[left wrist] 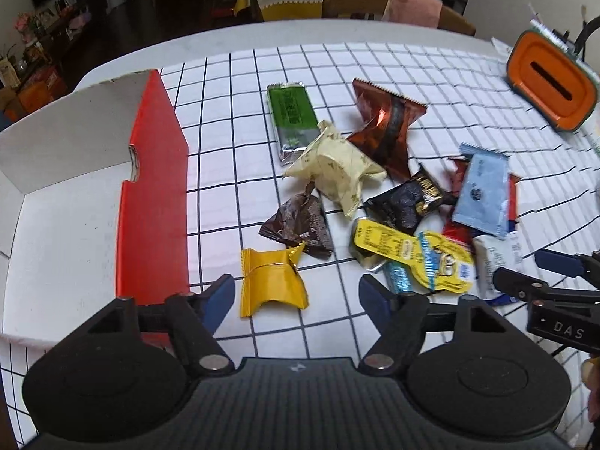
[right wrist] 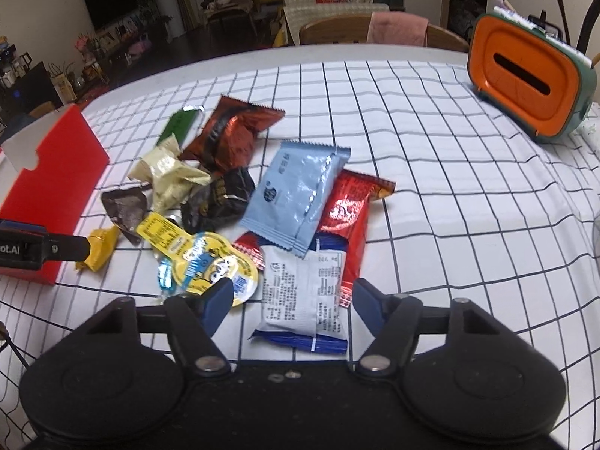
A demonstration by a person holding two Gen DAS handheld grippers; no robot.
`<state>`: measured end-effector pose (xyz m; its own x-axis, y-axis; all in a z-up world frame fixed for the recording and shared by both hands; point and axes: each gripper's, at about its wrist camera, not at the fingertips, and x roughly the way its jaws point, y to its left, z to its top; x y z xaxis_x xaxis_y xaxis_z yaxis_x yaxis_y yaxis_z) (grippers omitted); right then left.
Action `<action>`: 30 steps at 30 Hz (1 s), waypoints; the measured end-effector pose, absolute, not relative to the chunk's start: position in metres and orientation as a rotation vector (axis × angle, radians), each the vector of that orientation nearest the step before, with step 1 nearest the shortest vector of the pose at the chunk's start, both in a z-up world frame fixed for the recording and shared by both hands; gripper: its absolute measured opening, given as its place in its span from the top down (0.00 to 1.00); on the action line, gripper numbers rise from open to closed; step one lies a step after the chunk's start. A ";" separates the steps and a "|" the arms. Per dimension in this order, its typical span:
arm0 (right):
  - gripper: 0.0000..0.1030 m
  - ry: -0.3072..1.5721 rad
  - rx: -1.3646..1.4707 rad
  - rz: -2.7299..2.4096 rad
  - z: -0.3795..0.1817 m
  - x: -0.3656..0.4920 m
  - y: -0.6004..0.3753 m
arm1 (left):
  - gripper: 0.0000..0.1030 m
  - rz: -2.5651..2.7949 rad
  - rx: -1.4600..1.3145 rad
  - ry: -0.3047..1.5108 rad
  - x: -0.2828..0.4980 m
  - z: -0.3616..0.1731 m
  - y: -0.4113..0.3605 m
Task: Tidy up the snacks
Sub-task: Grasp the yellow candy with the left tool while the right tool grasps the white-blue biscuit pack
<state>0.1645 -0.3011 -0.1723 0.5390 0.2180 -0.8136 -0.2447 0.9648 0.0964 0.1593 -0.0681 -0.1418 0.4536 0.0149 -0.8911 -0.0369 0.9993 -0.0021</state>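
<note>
Box (left wrist: 67, 195), red-walled, white inside, nothing visible in it; snack pile (right wrist: 240, 195) beside it on bench (right wrist: 431, 195). Left tool (left wrist: 296, 292) agape around gold packet (left wrist: 272, 287); right tool (right wrist: 288, 298) agape around white packet (right wrist: 303, 292).

Two matte black handheld tongs, left tongs (left wrist: 296, 294) and right tongs (right wrist: 288, 298), each with round ribbed housings, silver pivot screws and dark blue finger pads (right wrist: 369, 302); white lettering marks their sides.

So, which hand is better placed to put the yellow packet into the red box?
Left, probably. The left gripper has the yellow packet between its open fingers, and the red box lies just beside it. The right gripper sits over the white packet, farther from the box.
</note>
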 end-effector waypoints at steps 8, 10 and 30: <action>0.42 0.996 -0.069 0.249 -0.187 0.174 -0.301 | 0.38 0.085 -0.014 1.163 0.180 -0.165 -0.064; 0.43 0.998 -0.069 0.253 -0.188 0.175 -0.299 | 0.38 0.089 -0.020 1.170 0.184 -0.169 -0.064; 0.54 1.008 -0.055 0.284 -0.192 0.177 -0.301 | 0.67 0.125 -0.132 1.225 0.196 -0.187 -0.052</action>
<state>0.1767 -0.3011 -0.1916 0.5003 0.2095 -0.8401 -0.2599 0.9619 0.0850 0.1956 -0.0524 -0.1865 0.3339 0.0245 -0.9423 -0.1668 0.9854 -0.0335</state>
